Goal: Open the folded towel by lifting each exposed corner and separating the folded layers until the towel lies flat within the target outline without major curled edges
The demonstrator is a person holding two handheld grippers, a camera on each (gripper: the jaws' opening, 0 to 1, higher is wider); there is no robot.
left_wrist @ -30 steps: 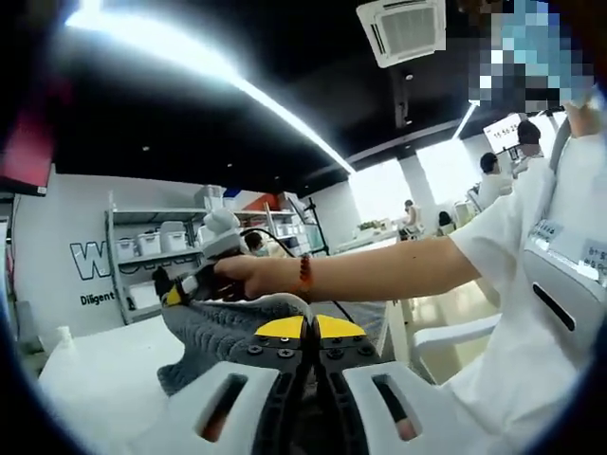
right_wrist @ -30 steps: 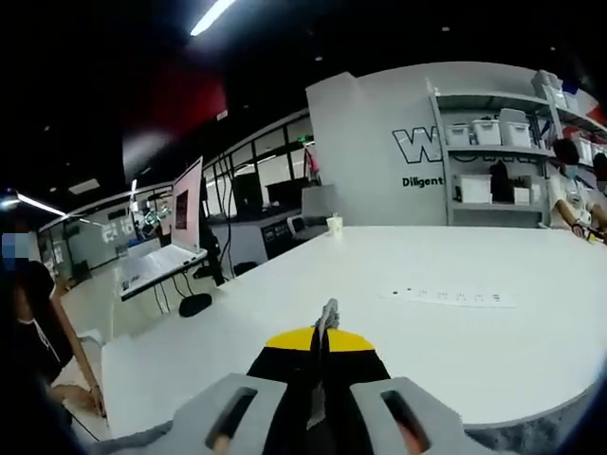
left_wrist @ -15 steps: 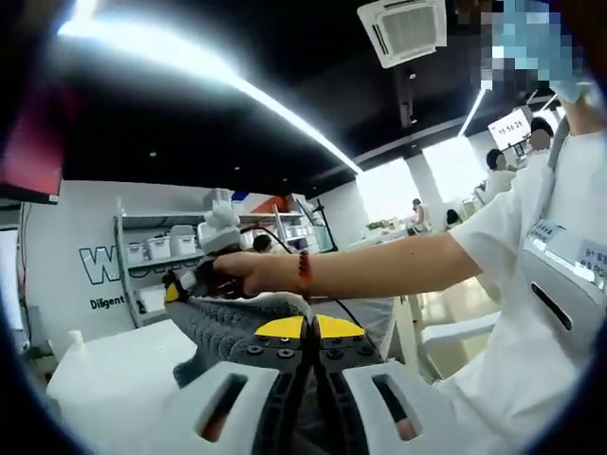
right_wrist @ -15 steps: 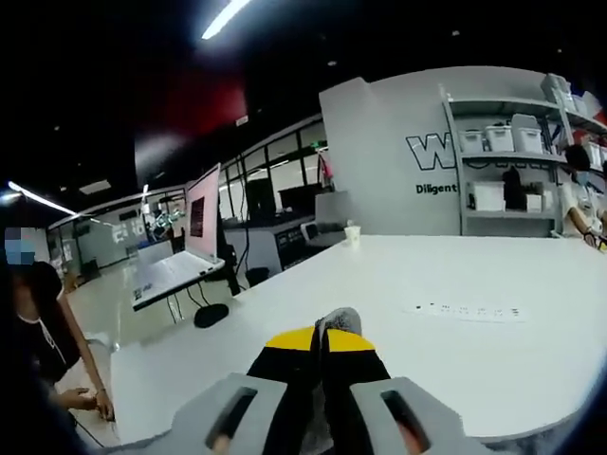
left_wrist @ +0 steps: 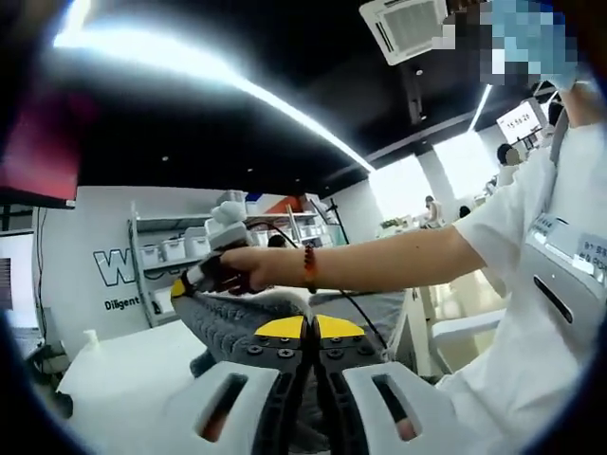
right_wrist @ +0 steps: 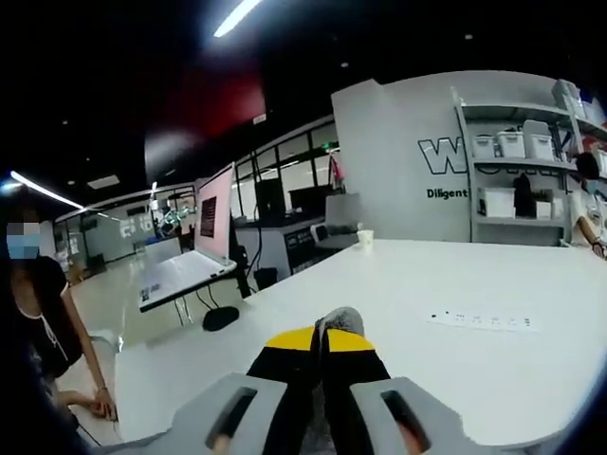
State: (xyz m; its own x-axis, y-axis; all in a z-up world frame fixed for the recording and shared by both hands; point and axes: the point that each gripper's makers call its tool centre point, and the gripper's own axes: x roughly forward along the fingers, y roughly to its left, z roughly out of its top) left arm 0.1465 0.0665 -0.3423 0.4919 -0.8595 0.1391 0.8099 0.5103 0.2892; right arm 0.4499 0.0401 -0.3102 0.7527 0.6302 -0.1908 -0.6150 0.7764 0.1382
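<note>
A grey knitted towel [left_wrist: 232, 320] hangs stretched in the air between my two grippers. In the left gripper view my left gripper [left_wrist: 308, 331] is shut on one edge of it, and the cloth runs up to the right gripper [left_wrist: 202, 278], held in a person's hand with a red bead bracelet. In the right gripper view my right gripper [right_wrist: 322, 334] is shut on a grey towel corner [right_wrist: 338, 318] that pokes out above the yellow tips. Both grippers are raised above the white table [right_wrist: 455, 360].
A power strip [right_wrist: 479, 320] lies on the white table, a small cup [right_wrist: 366, 239] at its far end. Shelves with white bins [right_wrist: 517, 171] stand against the back wall. A laptop [right_wrist: 204, 246] sits on another desk at left. A person in white [left_wrist: 545, 313] stands close at right.
Both views have drifted slightly as the hands moved. The towel stays pinched in both grippers and is held a little higher and more spread.
</note>
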